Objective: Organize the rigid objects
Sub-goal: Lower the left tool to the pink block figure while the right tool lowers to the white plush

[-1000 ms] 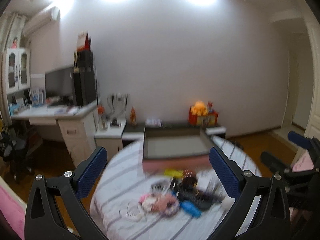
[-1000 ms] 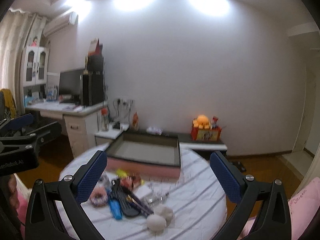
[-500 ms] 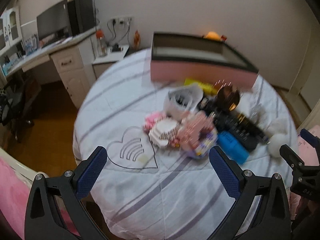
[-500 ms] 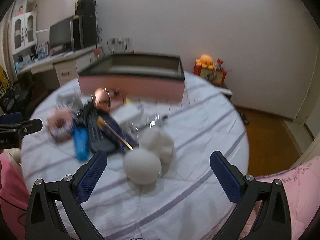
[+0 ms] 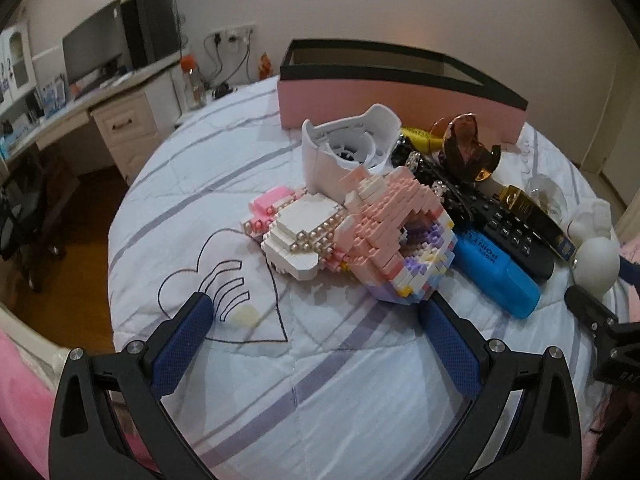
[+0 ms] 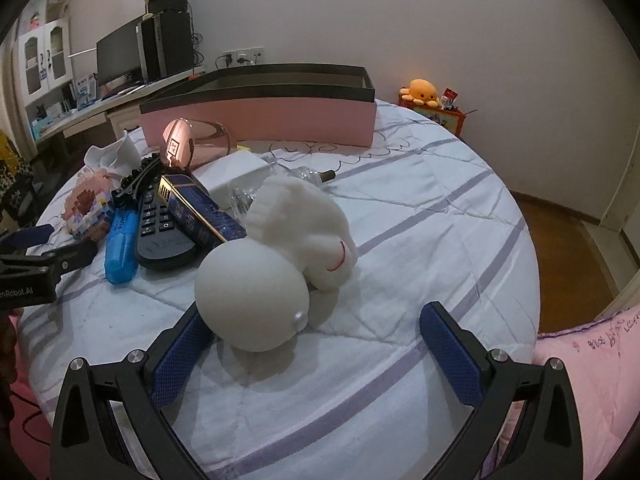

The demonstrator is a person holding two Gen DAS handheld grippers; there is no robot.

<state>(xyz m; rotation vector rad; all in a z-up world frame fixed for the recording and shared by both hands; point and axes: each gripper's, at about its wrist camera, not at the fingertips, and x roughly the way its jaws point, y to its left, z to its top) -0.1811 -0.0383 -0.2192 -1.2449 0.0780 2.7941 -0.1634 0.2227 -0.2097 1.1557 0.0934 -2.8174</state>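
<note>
A pile of rigid objects lies on the round table with a white striped cover (image 5: 320, 392). My left gripper (image 5: 316, 332) is open, just short of a pink and white brick model (image 5: 360, 224). Behind the model is a white plastic housing (image 5: 348, 148). To its right lie a blue highlighter (image 5: 496, 272), a black remote (image 5: 504, 236) and a navy-gold box (image 5: 536, 216). My right gripper (image 6: 316, 336) is open, and the round head of a white figure (image 6: 256, 288) lies between its fingers, close to the left one. A pink box with a black rim (image 6: 260, 120) stands at the back.
A rose-gold cup (image 6: 192, 146) and a white block (image 6: 240, 170) lie in front of the pink box. A desk with a monitor (image 6: 116, 56) stands at the left. An orange plush (image 6: 424, 90) sits by the wall. Pink bedding (image 6: 580, 360) borders the table's right side.
Both grippers have tipped down from facing the wall and come close to the table. The brick model and the white figure now fill the views. Both remain open.
</note>
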